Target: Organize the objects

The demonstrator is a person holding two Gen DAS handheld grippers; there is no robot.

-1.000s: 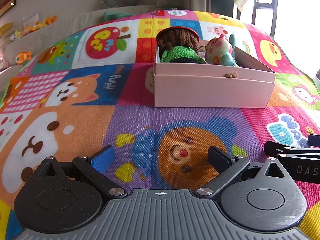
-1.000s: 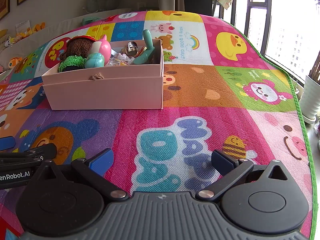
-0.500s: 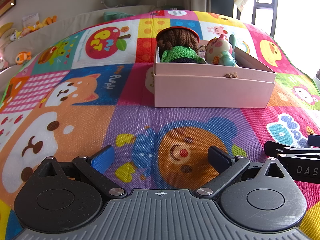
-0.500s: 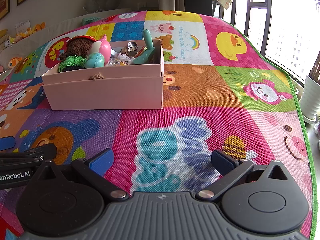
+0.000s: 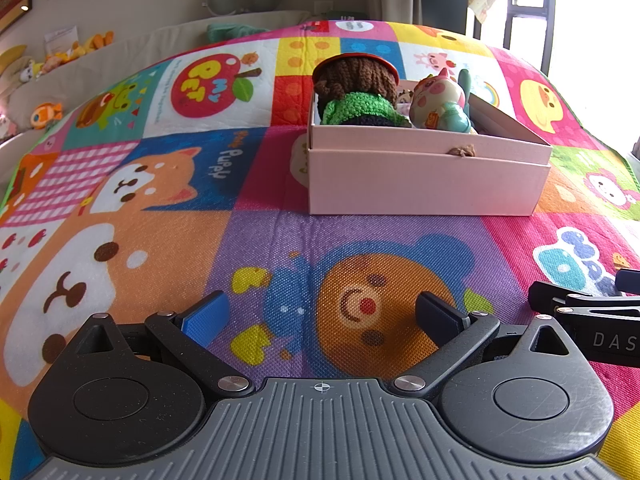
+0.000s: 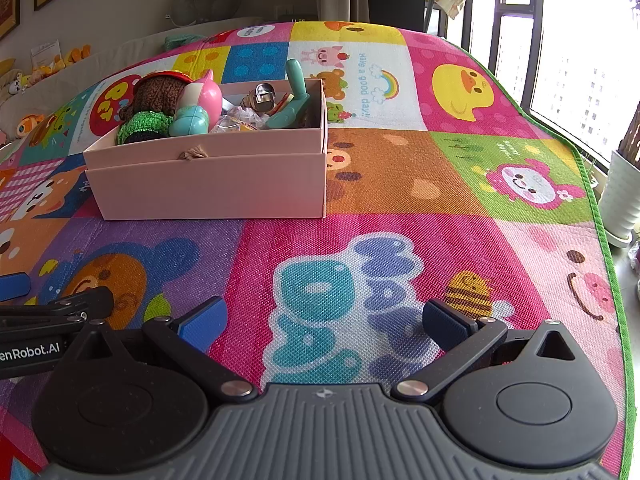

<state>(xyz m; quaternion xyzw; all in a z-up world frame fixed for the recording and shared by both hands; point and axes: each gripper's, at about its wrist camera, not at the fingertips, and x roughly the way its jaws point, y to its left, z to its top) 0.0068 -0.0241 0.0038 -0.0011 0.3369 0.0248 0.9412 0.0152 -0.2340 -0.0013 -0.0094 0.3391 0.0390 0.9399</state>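
A pink box (image 5: 424, 184) stands on the colourful play mat, also in the right wrist view (image 6: 208, 188). Inside it are a crocheted doll with brown hair and green top (image 5: 360, 92) (image 6: 154, 104), a pink and teal figurine (image 5: 438, 104) (image 6: 200, 108), a teal toy (image 6: 296, 96) and small metal items (image 6: 260, 98). My left gripper (image 5: 320, 316) is open and empty, low over the mat in front of the box. My right gripper (image 6: 326, 320) is open and empty, to the right of the left one.
The play mat (image 6: 400, 184) ends in a green edge (image 6: 596, 208) on the right, beside a white pot (image 6: 624, 200) and windows. Soft toys (image 5: 48, 60) line a cushion at the far left.
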